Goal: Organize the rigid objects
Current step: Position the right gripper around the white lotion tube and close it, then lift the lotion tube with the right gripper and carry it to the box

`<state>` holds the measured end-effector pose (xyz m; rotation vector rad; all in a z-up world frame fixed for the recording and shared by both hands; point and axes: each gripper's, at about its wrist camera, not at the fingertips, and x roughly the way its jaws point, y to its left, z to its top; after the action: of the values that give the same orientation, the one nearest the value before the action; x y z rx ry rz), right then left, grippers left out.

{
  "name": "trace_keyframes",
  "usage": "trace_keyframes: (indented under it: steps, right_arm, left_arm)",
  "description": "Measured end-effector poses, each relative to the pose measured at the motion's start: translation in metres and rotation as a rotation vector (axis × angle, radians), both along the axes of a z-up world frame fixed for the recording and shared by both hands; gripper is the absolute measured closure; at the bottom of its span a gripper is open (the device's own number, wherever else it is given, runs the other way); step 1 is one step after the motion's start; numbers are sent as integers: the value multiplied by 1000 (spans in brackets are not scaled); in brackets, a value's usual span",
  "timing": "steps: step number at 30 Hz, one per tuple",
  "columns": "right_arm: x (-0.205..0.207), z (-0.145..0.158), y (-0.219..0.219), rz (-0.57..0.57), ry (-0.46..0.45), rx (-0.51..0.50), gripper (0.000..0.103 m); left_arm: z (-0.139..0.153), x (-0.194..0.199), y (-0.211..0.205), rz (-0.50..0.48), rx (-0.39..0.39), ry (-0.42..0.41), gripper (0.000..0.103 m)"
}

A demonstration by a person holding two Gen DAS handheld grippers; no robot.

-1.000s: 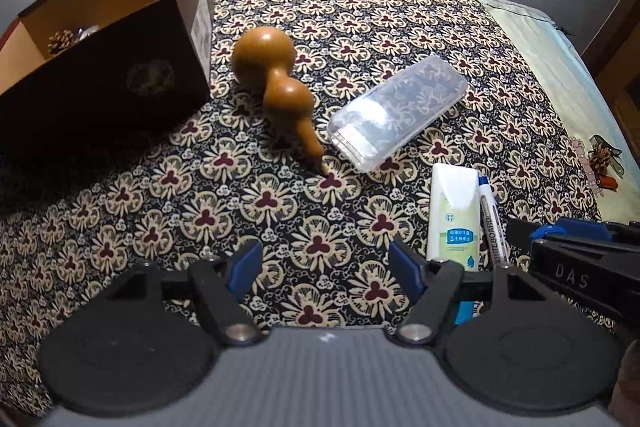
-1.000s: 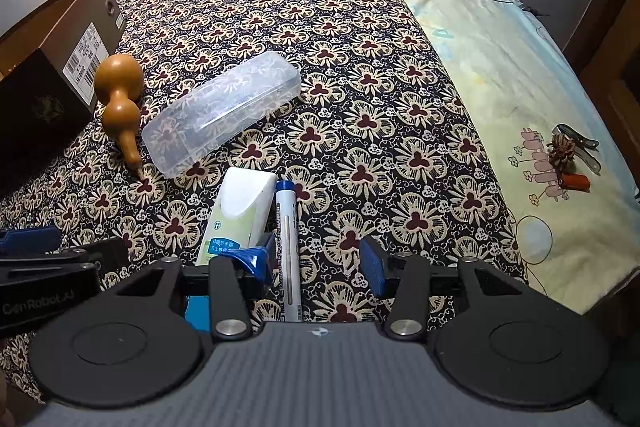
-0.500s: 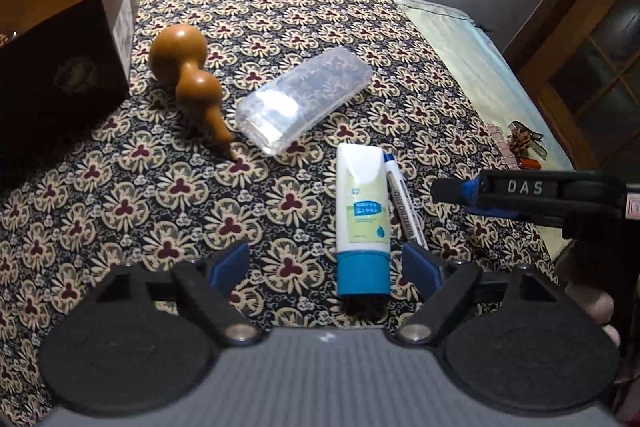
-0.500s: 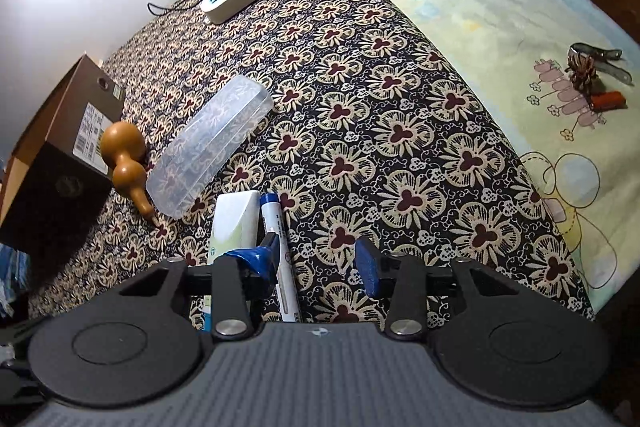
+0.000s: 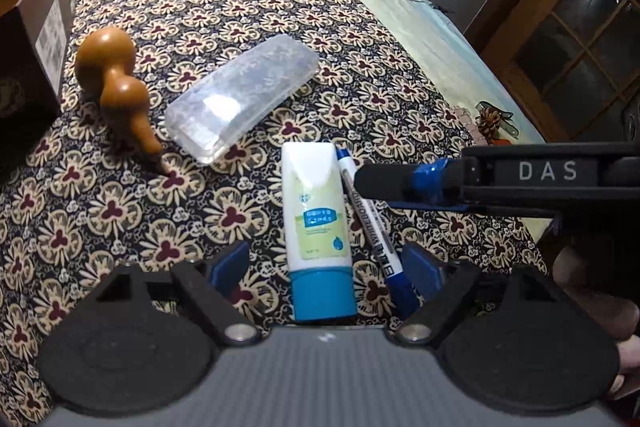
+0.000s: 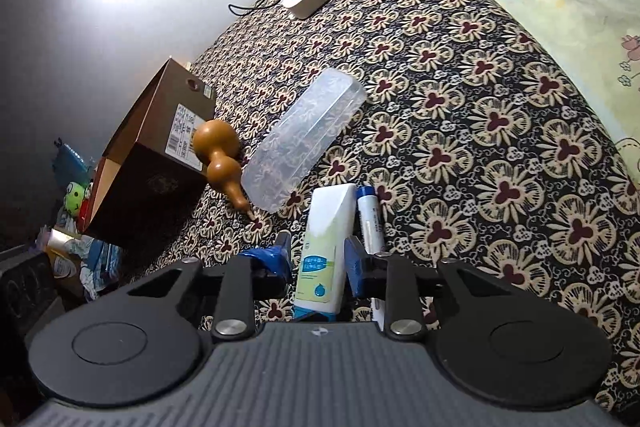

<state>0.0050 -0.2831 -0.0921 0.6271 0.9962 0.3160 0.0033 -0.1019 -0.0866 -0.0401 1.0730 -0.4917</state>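
**Between the right claw's fingers: tube straddled, grip not confirmed**

On the patterned bedspread [image 5: 248, 11], I find the white-and-green tube [image 6: 324, 247] lying flat, blue cap towards both rigs, crimped end pointing away. A blue whiteboard marker [image 5: 370, 223] lies just beside it on its right, roughly parallel.

Right gripper [image 6: 318, 259]: its blue-padded fingers stand either side of the tube body, narrowed close to it. I cannot tell whether the pads have made contact; a thin gap may remain on the left side. The tube's long axis runs straight along the line of the fingers, so closure would fall across its narrow width. In the left wrist view this gripper reaches in from the right, its tip over the marker.

Left gripper [image 5: 326, 267]: spread wide, holding nothing, with tube cap and marker end both lying between its fingers, apart from either pad.

My judgement: the right claw is the nearer and better placed for the tube. The risk is the marker, which sits immediately outside the right finger and could be nudged or trapped.

Brown box [image 6: 152, 163] stands well to the left, with gourd [image 6: 222, 159] and clear case [image 6: 304, 143] between; I take the box as the likely destination.
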Motion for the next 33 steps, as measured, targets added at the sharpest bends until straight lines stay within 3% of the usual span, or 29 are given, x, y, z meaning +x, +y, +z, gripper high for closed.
trace_keyframes:
  steps: [3, 7, 12, 14, 15, 18, 22, 28, 33]
  right_arm:
    - [9, -3, 7, 34, 29, -27, 94]
    - [18, -10, 11, 58, 73, -24, 94]
    - [28, -17, 17, 84, 121, -56, 94]
    - [31, -19, 19, 91, 130, -66, 94]
    - [32, -21, 21, 96, 139, -69, 94]
    - [34, -23, 26, 100, 144, -62, 91]
    - [37, -23, 36, 105, 137, -74, 87]
    - [41, -19, 49, 113, 129, -81, 90]
    - [35, 7, 64, 117, 49, -57, 92]
  left_arm:
    - [-4, 6, 0, -3, 3, 3, 22]
    - [-12, 14, -2, -16, -7, 36, 37]
    - [-19, 17, -9, -42, 18, 31, 41]
    - [-20, 18, -10, -48, 32, 16, 47]
    - [-20, 19, -9, -51, 39, 11, 55]
    - [-20, 24, -5, -56, 26, 22, 62]
    - [-20, 26, 1, -49, 20, 20, 62]
    - [-17, 27, 10, -46, 25, 13, 63]
    - [11, 21, 34, -39, 6, -50, 63]
